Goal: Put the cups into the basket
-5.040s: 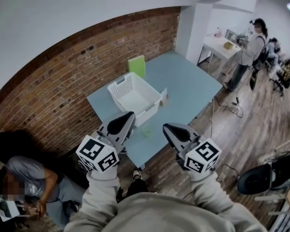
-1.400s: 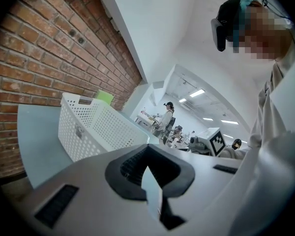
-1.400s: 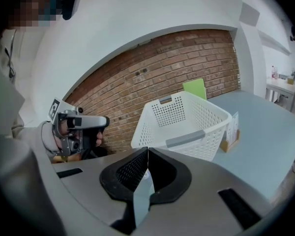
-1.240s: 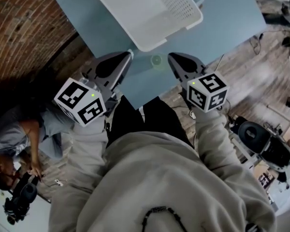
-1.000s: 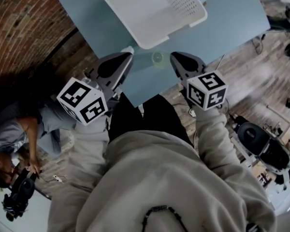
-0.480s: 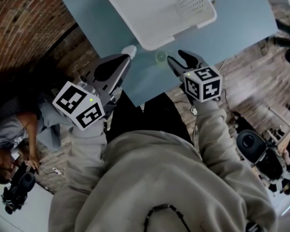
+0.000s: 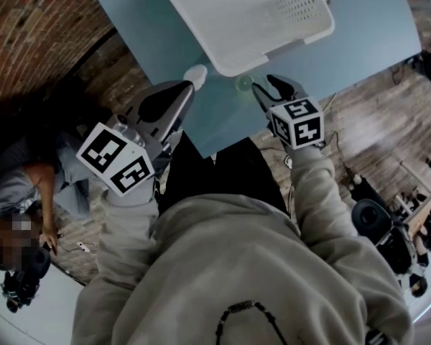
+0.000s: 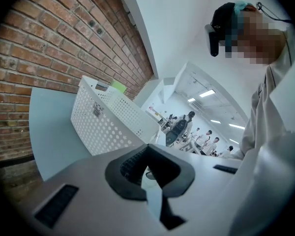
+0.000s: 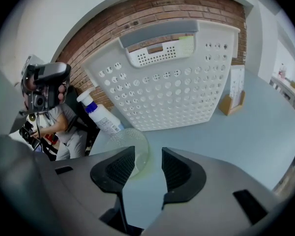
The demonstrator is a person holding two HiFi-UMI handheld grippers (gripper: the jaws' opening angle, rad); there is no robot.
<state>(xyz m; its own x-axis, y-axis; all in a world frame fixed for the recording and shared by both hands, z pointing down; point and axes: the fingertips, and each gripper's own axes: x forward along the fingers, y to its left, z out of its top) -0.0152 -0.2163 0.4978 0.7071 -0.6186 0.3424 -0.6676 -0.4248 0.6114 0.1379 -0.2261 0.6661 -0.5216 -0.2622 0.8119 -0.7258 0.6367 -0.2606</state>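
A clear, faintly green cup [image 7: 243,83] stands on the blue table [image 7: 165,20], just in front of the white perforated basket [image 7: 273,49]. My right gripper [image 7: 271,86] points steeply down right beside the cup. In the right gripper view the cup [image 9: 130,144] shows ahead, partly behind the left finger [image 9: 119,167]. The right gripper [image 9: 148,163] has just opened its jaws and nothing lies between the pads. My left gripper [image 7: 187,86] hovers at the table's near edge, left of the cup. Its tips [image 8: 147,149] meet, holding nothing. The basket [image 9: 172,82] looks empty.
A white bottle with a blue collar [image 9: 101,114] lies by the basket's near left corner, its cap [image 7: 195,74] close to my left gripper. A small wooden card stand [image 9: 234,100] is right of the basket. A person [image 7: 14,192] crouches on the floor at the left.
My right gripper has sunk toward the table and come up beside the cup, and its jaws have gone from shut to open. The left gripper has barely moved.
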